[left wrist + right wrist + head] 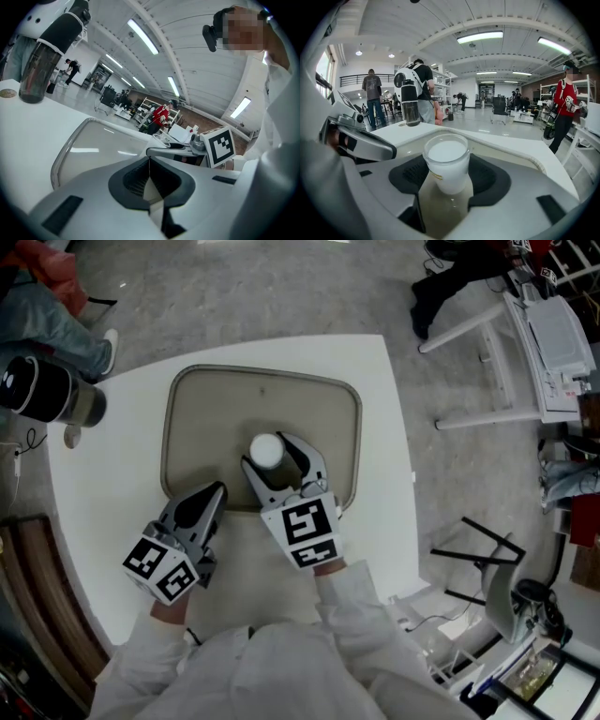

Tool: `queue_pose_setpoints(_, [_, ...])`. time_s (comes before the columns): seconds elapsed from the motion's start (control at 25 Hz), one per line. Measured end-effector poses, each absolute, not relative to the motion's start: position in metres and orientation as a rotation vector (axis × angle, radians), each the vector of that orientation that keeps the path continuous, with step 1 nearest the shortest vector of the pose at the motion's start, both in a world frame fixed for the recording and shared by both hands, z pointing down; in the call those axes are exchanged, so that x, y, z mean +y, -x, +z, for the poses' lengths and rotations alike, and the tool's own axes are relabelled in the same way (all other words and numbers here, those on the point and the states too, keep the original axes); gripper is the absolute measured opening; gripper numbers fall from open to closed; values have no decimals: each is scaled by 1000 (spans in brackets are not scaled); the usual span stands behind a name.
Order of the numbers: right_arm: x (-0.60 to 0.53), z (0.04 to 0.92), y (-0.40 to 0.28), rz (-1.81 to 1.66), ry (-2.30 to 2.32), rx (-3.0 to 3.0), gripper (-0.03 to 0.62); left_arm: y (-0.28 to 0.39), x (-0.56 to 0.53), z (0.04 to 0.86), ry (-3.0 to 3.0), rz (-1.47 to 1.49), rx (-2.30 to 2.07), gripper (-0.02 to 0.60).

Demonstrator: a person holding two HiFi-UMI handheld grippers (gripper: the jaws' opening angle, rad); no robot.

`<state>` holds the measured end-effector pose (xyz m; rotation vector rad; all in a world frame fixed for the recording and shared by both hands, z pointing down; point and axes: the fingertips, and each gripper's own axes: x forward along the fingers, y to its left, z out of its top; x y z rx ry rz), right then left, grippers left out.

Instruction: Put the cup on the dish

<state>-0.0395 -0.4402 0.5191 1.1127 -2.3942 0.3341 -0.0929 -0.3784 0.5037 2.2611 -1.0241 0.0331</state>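
Right gripper [272,457] is pinching the light, likely crushable white plastic cup [446,165] mid-wall by the tray's [216,409] near edge; left gripper [218,490] is idling, jaws pressed together.

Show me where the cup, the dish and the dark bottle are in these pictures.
cup [446,169]: right gripper view, on its white front wall.
dish [281,374]: head view, on its far rim.
dark bottle [47,392]: head view, on its black body.

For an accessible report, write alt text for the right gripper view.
A white cup stands between the jaws of the right gripper, on a beige dish. The left gripper shows at the left edge; a dark bottle stands on the table behind.
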Motion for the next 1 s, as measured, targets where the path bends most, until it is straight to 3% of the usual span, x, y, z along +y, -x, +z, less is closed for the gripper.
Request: queue_pose_setpoints(1.0, [-432,513,30,442,-1249,-2439,273,81,-359,508,-2258,126,-966,9])
